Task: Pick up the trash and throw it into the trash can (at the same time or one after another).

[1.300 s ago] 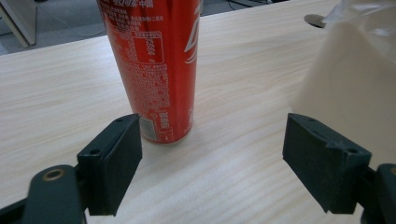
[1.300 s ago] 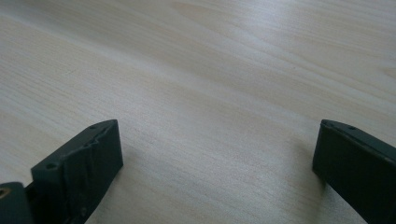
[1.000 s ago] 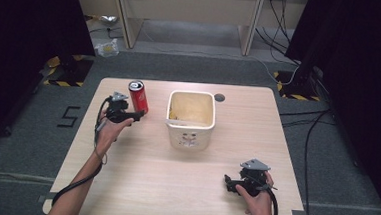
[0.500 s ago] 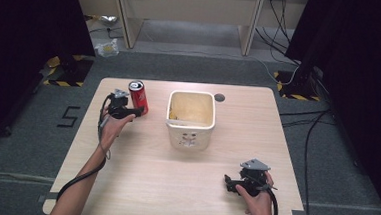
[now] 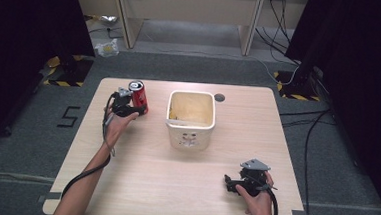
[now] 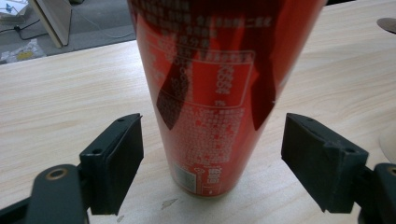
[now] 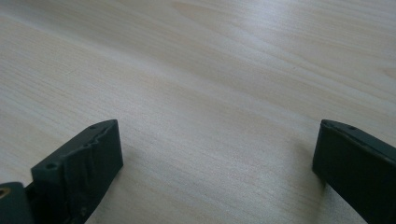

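A red drink can (image 5: 139,96) (image 6: 212,93) stands upright on the wooden table (image 5: 173,186), left of a cream square bin (image 5: 190,118). My left gripper (image 5: 137,108) (image 6: 212,158) is open around the can's lower part, one jaw on each side with small gaps to the can. Near the table's front right, my right gripper (image 5: 228,182) (image 7: 215,163) rests open over bare wood with nothing between its jaws.
A small dark round hole (image 5: 219,97) lies in the table behind the bin's right corner. The bin's rim (image 6: 387,140) shows at the right edge of the left gripper view. A desk and cables stand on the floor beyond the table.
The left gripper has moved slightly forward to the can, so that its jaws now flank it. The right gripper has stayed in place.
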Motion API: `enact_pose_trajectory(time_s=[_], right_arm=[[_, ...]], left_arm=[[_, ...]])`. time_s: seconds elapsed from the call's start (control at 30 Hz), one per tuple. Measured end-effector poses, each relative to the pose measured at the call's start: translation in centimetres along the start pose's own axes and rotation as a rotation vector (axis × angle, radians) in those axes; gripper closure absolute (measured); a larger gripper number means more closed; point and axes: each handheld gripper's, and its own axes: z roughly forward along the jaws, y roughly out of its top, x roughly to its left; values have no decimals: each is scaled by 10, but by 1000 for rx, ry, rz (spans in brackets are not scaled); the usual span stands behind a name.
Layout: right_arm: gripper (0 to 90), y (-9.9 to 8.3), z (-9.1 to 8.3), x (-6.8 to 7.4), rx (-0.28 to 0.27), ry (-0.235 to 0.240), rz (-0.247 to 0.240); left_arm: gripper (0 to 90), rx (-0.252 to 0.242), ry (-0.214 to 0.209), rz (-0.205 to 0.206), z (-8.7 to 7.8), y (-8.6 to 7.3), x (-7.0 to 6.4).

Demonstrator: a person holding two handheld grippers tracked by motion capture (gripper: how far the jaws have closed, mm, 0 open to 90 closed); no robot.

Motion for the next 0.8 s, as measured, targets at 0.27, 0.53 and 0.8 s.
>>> enact_pose_trajectory(time_s=[0.27, 0.53, 0.8], right_arm=[[18, 0, 0, 0, 0, 0, -1], [18, 0, 0, 0, 0, 0, -1], [18, 0, 0, 0, 0, 0, 0]], left_arm=[[251, -9, 11, 4, 6, 2, -1], [329, -8, 16, 8, 12, 3, -4], [341, -8, 21, 6, 10, 3, -3]])
